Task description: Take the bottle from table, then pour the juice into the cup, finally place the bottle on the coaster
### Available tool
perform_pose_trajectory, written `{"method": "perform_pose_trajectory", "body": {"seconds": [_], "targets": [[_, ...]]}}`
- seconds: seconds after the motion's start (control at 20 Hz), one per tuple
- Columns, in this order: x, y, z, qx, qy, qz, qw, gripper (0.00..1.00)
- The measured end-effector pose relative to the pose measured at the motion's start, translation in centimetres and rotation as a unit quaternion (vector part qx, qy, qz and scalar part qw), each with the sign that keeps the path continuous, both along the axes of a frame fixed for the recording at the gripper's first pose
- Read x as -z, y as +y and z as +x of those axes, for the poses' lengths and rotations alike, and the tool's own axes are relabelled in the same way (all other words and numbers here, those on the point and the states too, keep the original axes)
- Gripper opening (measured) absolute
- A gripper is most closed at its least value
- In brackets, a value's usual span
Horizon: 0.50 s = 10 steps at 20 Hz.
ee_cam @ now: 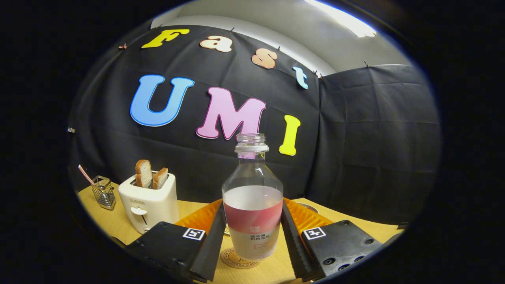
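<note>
Tongs (pixel 252 240) clamp uncapped bottle (pixel 252 205) upright over coaster (pixel 236 258); label print too small to read.

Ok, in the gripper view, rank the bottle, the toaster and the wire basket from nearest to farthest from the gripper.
1. Bottle: upright between the fingers of the gripper, which close against its sides.
2. Toaster: beyond the fingers, off to the left, with two bread slices standing in it.
3. Wire basket: farther left, past the toaster, near the table's back edge.
</note>
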<state>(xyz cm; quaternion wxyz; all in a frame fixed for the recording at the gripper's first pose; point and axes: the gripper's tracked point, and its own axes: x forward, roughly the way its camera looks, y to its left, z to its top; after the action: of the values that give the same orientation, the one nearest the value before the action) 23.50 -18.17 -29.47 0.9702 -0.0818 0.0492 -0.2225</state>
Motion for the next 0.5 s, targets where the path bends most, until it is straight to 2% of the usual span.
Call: {"method": "perform_pose_trajectory", "body": {"seconds": [0.1, 0.25, 0.5], "targets": [[2.7, -0.6, 0.5, 0.007, 0.006, 0.020, 1.000, 0.75], [5.8, -1.5, 0.8, 0.019, 0.022, 0.010, 1.000, 0.75], [7.7, -1.7, 1.6, 0.025, 0.014, 0.041, 0.999, 0.75]]}}
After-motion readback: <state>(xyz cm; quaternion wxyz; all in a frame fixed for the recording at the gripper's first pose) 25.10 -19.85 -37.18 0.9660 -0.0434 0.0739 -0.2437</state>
